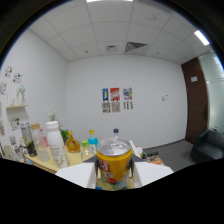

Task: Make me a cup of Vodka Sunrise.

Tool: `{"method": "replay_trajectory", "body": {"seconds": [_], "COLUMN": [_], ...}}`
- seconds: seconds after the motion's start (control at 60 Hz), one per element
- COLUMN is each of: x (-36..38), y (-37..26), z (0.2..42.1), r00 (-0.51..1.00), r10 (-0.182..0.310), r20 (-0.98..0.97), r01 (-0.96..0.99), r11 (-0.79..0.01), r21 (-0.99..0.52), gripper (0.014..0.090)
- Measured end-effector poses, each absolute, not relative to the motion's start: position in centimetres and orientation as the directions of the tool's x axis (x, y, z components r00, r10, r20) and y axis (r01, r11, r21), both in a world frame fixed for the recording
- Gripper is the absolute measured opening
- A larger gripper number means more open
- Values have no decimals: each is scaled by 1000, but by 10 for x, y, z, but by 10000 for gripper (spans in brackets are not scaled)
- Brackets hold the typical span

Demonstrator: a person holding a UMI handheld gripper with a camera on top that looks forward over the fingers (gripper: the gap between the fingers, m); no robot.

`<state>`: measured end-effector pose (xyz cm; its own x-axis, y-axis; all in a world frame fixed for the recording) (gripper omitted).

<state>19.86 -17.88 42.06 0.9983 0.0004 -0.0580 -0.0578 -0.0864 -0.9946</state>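
Note:
A yellow and orange drink can [114, 162] with a silver top stands upright between my gripper's [114, 176] two fingers. Both fingers [95, 172] press against its sides, so the gripper is shut on it. The can is held up above the table, with the room's far wall behind it. The lower parts of the fingers and the can's base are hidden in black. Beyond the can to the left stand several bottles: a tall white bottle [55, 142], an amber bottle [73, 143] and a blue-capped bottle [92, 136].
A dark bottle [27, 140] and a clear bottle [42, 146] stand further left on the wooden table [50, 165]. Posters [116, 100] hang on the white far wall. A brown door [196, 100] and a dark chair [208, 145] are at the right.

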Motion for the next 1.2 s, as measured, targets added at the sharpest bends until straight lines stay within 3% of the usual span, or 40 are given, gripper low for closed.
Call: {"method": "replay_trajectory", "body": {"seconds": [0.133, 0.383, 0.533, 0.7, 0.867, 1.033, 1.2], "x": [179, 135, 129, 133, 133, 122, 111], "y": [-211, -232, -231, -224, -214, -205, -200], "z": [390, 267, 217, 198, 203, 211, 215], "r00": [997, 995, 995, 919, 726, 392, 25], "r10": [2, -17, -18, 30, 101, 174, 189], "r20": [-75, -101, 97, 394, 681, 903, 982], "r01": [-74, -101, 83, 370, 662, 903, 991], "r11": [-118, -293, -375, -414, -371, -260, -132], "r21": [-990, -951, -923, -832, -651, -342, 0], "gripper": [509, 509, 510, 508, 508, 507, 508]}}
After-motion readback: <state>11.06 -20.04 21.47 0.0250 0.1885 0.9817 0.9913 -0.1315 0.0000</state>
